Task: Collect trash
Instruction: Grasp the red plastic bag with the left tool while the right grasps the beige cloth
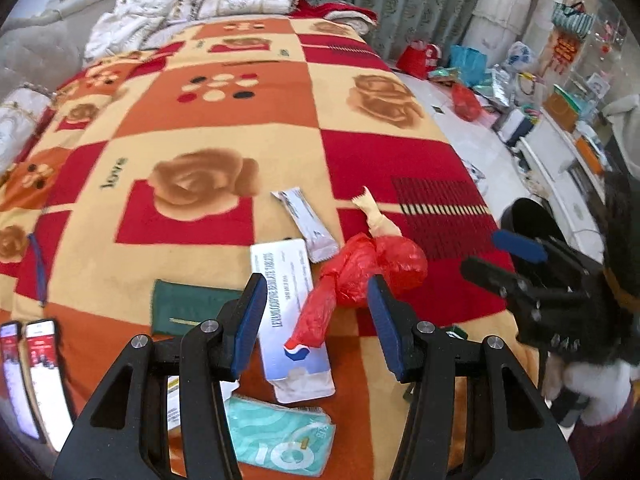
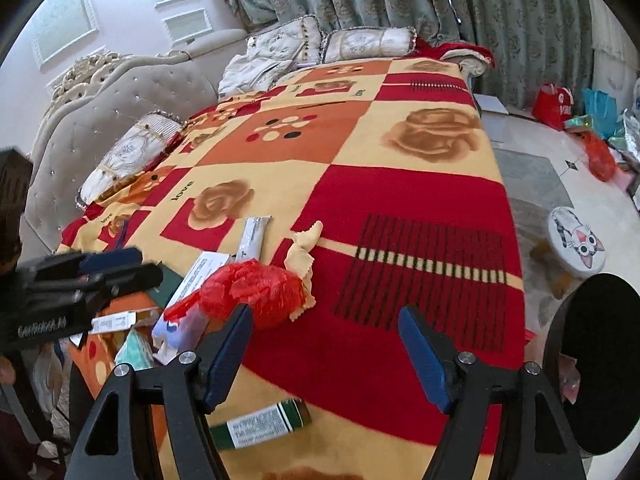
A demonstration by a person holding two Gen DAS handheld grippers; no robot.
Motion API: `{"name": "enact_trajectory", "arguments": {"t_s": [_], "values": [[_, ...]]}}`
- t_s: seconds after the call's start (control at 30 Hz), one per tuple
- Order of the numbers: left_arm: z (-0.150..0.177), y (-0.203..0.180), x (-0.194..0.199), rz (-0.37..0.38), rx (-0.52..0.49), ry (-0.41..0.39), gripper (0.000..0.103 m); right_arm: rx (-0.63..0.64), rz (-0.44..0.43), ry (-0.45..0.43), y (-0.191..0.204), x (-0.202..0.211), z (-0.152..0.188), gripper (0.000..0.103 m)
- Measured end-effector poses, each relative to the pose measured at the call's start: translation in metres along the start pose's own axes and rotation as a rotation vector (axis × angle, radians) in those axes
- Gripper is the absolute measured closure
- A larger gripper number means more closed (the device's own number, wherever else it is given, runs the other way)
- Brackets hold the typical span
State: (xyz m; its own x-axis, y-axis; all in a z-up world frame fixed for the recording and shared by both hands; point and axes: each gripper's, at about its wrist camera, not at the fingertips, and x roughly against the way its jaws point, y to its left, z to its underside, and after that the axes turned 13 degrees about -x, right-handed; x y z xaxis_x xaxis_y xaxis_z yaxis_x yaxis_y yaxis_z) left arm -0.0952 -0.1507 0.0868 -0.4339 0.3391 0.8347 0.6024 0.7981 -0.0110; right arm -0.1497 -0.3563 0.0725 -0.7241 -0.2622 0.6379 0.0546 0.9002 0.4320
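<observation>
A crumpled red plastic bag [image 1: 360,272] lies on the patterned bed blanket [image 1: 200,120], partly over a white and blue box [image 1: 288,300]. A silver wrapper [image 1: 308,220] and a cream wrapper [image 1: 376,216] lie just beyond it. My left gripper [image 1: 316,316] is open, its jaws on either side of the bag's near end. The bag also shows in the right wrist view [image 2: 256,292], left of my open, empty right gripper [image 2: 324,348]. The right gripper [image 1: 504,256] appears at the right in the left wrist view. A black bin [image 2: 596,364] stands at the bed's right edge.
A teal tissue pack [image 1: 280,436], a green pouch [image 1: 188,308] and two phones [image 1: 36,372] lie near the front edge. A green and white box [image 2: 264,424] lies under the right gripper. A cat-print stool [image 2: 576,240] and bags [image 1: 464,100] are on the floor.
</observation>
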Motion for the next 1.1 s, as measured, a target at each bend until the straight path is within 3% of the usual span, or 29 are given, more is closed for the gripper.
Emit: {"name": "enact_trajectory", "arguments": {"t_s": [0.37,0.43,0.47,0.5,0.53,0.63,0.8,0.87,0.9,1.1], "values": [[-0.018,-0.034,-0.064,0.091,-0.077,0.088,0.05,-0.046,0.045,0.019,-0.027,0.006,-0.005,0.03],[-0.018,-0.035,-0.069,0.092,-0.071,0.095,0.054,-0.059,0.042,0.022,-0.032,0.005,-0.006,0.03],[-0.018,-0.034,-0.07,0.09,-0.065,0.093,0.061,-0.063,0.039,0.024,-0.033,0.004,-0.008,0.03],[-0.017,-0.032,-0.07,0.097,-0.061,0.096,0.069,-0.063,0.036,0.025,-0.034,0.003,-0.009,0.03],[-0.016,-0.03,-0.069,0.113,-0.054,0.097,0.071,-0.062,0.032,0.025,-0.034,0.001,-0.011,0.03],[-0.016,-0.019,-0.056,0.15,-0.018,0.076,0.073,-0.062,0.018,0.028,-0.032,-0.005,-0.016,0.03],[-0.022,0.009,-0.015,0.118,0.055,-0.017,0.073,-0.038,-0.028,0.053,-0.019,-0.027,-0.024,0.03],[-0.025,0.018,-0.005,0.104,0.073,-0.039,0.073,-0.016,-0.038,0.071,-0.01,-0.04,-0.025,0.036],[-0.025,0.023,-0.001,0.087,0.083,-0.046,0.073,-0.007,-0.045,0.084,-0.006,-0.046,-0.026,0.044],[-0.022,0.028,0.0,0.086,0.113,-0.048,0.073,0.092,-0.041,0.138,0.026,-0.086,-0.027,0.059]]}}
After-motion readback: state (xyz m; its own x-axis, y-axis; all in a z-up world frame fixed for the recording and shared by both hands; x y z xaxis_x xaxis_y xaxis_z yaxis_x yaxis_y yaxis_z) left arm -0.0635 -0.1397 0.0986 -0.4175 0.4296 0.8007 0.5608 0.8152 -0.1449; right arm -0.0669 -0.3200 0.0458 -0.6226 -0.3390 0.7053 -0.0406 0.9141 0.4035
